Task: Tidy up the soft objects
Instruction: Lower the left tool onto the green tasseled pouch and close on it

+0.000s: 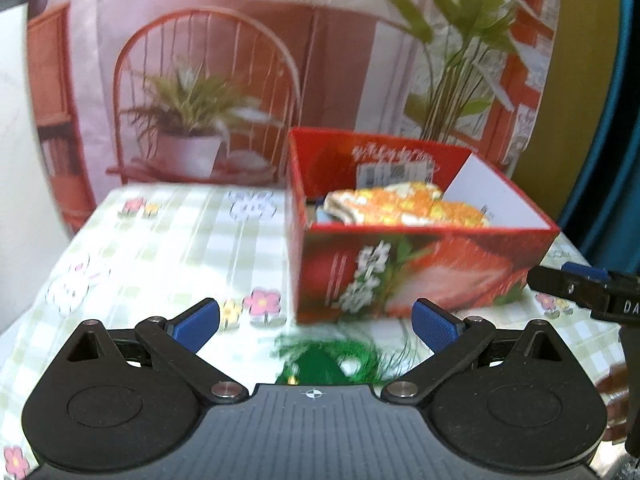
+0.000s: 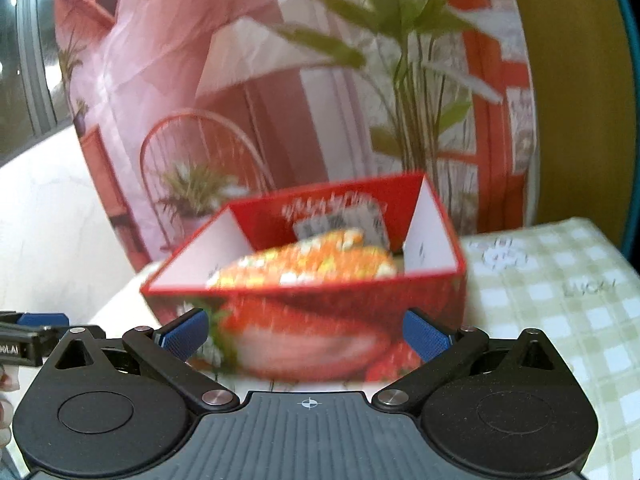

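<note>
A red open-topped box [image 1: 420,272] stands on the checked tablecloth; it also shows in the right wrist view [image 2: 320,320]. Inside it lies an orange, yellow and white patterned soft cloth [image 1: 404,206], also seen from the right wrist [image 2: 304,266]. A green fringed soft item [image 1: 332,362] lies on the cloth just in front of the box, between the fingers of my left gripper [image 1: 316,326], which is open and empty. My right gripper [image 2: 306,334] is open and empty, close to the box's front wall. Its finger also shows in the left wrist view [image 1: 576,284].
The tablecloth [image 1: 160,248] is pale green check with flower prints, and it extends right of the box [image 2: 560,304]. A printed backdrop with a chair and potted plants [image 1: 192,112] hangs behind the table. The table's left edge drops off nearby.
</note>
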`<state>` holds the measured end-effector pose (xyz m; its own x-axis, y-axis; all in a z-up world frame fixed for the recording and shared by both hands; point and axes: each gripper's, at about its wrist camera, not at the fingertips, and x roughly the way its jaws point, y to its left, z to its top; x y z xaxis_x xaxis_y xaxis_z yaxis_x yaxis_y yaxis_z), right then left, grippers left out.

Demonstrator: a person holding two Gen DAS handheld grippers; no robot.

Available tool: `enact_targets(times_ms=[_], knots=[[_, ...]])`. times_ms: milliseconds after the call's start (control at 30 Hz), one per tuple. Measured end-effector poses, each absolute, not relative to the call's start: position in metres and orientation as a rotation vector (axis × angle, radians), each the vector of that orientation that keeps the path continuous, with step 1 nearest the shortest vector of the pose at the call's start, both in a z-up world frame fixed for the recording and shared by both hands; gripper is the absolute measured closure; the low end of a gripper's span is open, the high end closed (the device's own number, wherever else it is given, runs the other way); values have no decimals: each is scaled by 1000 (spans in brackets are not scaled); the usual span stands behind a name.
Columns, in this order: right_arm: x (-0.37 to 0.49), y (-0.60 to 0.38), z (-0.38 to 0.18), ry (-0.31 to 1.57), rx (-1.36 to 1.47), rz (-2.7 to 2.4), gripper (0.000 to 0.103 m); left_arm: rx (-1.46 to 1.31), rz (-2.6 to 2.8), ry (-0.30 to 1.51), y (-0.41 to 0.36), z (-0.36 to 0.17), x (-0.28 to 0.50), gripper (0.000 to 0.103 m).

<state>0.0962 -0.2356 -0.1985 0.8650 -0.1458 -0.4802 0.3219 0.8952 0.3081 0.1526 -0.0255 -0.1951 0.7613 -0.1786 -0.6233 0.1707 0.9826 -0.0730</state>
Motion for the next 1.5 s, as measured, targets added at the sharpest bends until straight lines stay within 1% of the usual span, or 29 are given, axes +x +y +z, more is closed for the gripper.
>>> enact_targets(times_ms=[200,300,500,567,600,633,667,767,833,867,933,1033,1300,1433,1500], knots=[[100,-216,-221,601,399,-224,0,-47,-183,739,-20,-216,146,1],[104,-205,-229,679,375,-223,0,-66,-187,760,-19,-221,146,3],[104,-204,-235,706,400,-204,0,-85,-214,769,-19,-226,145,6],[103,-206,-234,703,403,-202,1,-101,-224,780,-18,-229,146,10],[103,-206,-234,704,403,-202,1,-112,-234,785,-17,-230,146,15],[104,-206,-234,706,402,-200,2,-125,-245,788,-14,-230,147,18],[105,-206,-233,710,401,-194,3,-134,-250,789,-13,-231,148,19],[109,-205,-233,723,392,-175,10,-150,-259,787,-6,-233,150,25],[112,-203,-233,731,386,-156,15,-155,-262,785,-1,-235,152,32],[115,-202,-232,734,382,-144,17,-158,-263,785,3,-235,154,34],[121,-198,-231,742,368,-121,25,-169,-272,793,8,-237,158,39],[133,-191,-228,756,341,-81,31,-199,-287,815,15,-242,165,41],[171,-162,-225,795,274,7,36,-272,-363,840,20,-256,173,45],[185,-147,-226,816,245,52,37,-331,-378,858,29,-264,177,51],[190,-139,-228,832,230,74,37,-372,-380,866,35,-268,180,52]])
